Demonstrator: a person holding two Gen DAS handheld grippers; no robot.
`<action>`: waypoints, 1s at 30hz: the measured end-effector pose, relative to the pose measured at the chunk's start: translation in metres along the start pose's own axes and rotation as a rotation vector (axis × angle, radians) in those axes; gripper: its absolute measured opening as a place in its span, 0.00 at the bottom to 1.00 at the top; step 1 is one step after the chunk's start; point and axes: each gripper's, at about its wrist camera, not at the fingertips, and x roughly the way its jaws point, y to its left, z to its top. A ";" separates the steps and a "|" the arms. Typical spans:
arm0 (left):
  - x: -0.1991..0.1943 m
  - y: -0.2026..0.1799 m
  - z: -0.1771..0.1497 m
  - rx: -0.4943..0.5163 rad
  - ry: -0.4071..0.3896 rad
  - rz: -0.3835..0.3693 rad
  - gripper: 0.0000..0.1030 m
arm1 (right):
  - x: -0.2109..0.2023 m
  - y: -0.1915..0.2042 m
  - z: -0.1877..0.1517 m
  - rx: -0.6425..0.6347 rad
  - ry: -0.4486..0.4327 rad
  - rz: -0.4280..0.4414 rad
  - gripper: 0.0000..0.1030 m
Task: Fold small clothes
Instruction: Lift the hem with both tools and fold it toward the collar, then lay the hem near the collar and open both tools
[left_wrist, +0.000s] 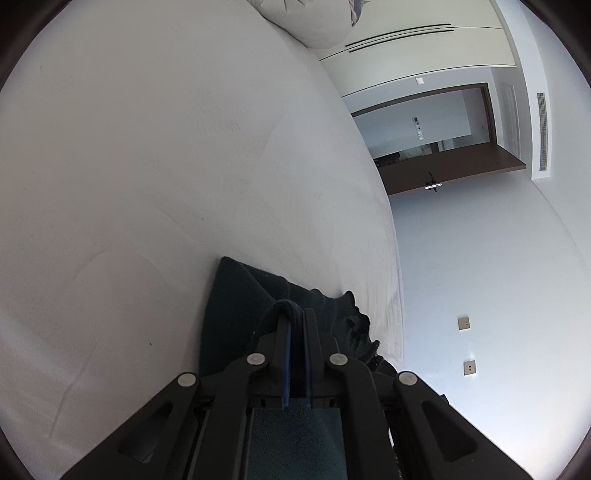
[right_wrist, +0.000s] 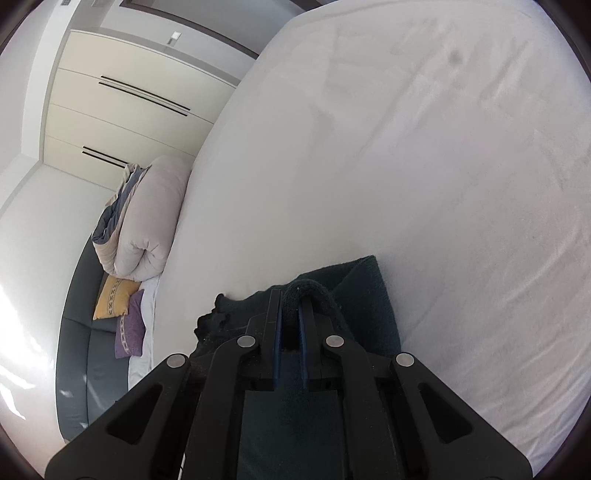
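A dark teal knitted garment (left_wrist: 236, 299) lies on the white bed sheet (left_wrist: 147, 166), partly folded over itself. My left gripper (left_wrist: 296, 317) is shut on a bunched edge of it, with cloth squeezed between the blue pads. In the right wrist view the same garment (right_wrist: 369, 295) shows on the sheet (right_wrist: 406, 147). My right gripper (right_wrist: 290, 301) is shut on a rolled edge that arches over the fingertips. The rest of the garment hangs or lies beneath both grippers, partly hidden by them.
A rolled beige duvet (right_wrist: 147, 218) lies at the bed's head, also in the left wrist view (left_wrist: 314, 22). Yellow (right_wrist: 112, 297) and purple (right_wrist: 129, 328) cushions sit by a grey headboard (right_wrist: 77, 332). A wardrobe (right_wrist: 122, 99), white wall (left_wrist: 480, 277) and open brown door (left_wrist: 461, 166) surround the bed.
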 end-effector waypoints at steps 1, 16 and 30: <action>0.004 0.005 0.001 -0.011 0.003 0.006 0.05 | 0.009 -0.004 0.003 0.015 0.005 -0.009 0.07; -0.034 -0.061 -0.052 0.302 -0.092 0.072 0.61 | 0.001 0.044 -0.019 -0.188 -0.065 -0.035 0.94; 0.057 -0.053 -0.092 0.673 -0.046 0.546 0.43 | 0.122 0.087 -0.096 -0.288 0.162 0.001 0.43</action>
